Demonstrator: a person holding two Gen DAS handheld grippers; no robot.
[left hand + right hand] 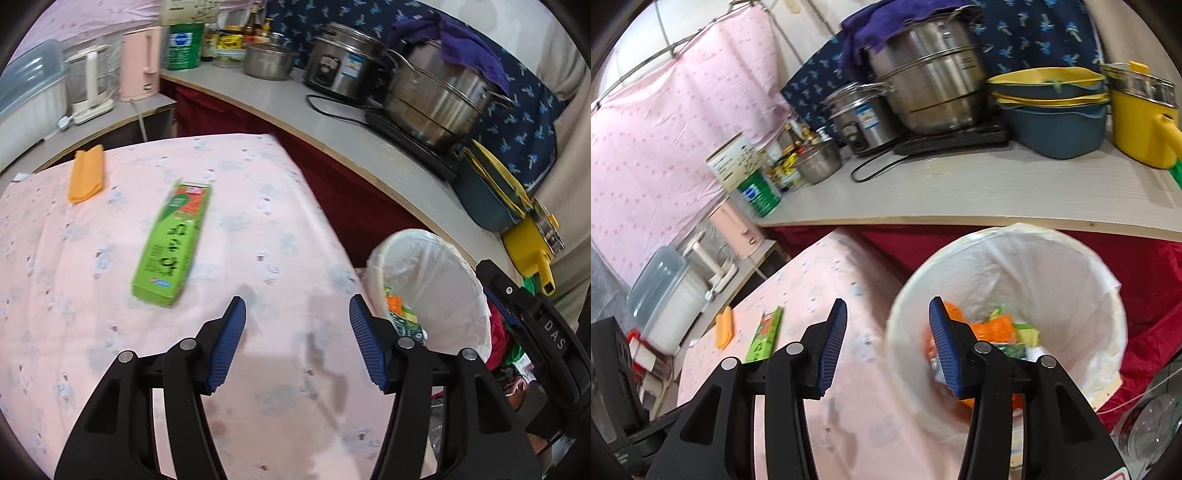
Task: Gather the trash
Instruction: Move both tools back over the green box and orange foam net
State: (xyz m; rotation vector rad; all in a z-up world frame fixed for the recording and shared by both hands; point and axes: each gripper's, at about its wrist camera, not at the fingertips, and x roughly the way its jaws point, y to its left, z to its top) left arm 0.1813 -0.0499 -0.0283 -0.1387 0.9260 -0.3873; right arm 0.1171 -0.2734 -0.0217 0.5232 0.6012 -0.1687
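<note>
1. Hovering over the pink patterned cloth-covered surface (258, 240), the left gripper (295, 345) is holding its blue-padded jaws wide apart with nothing between them.
2. The long green cardboard carton with red end panel (171, 242) is lying flat on the surface, ahead and to the left of the left gripper, not touching it. The folded orange cloth-like piece (86, 173) is lying farther back, near the far left edge; whether it is trash I cannot tell.
3. The right gripper (888, 345) is hanging at the near rim of the round bin lined with a white plastic bag (1052, 266), jaws likewise apart and empty. Orange and green wrappers (997, 326) are already sitting in the bottom.
4. Risk: the carton is lying askew to the left gripper's line, so a straight approach is likely to meet it corner-first and push it along the cloth instead of clamping it.
5. Risk: thin card is likely to crush or slip from the pads if pinched by one end.
6. Risk: the bin is standing just beside the surface edge; a low carry could be catching the loose bag rim and tipping it.
7. Risk: both grippers are working close together near the bin, so they could be colliding.
</note>
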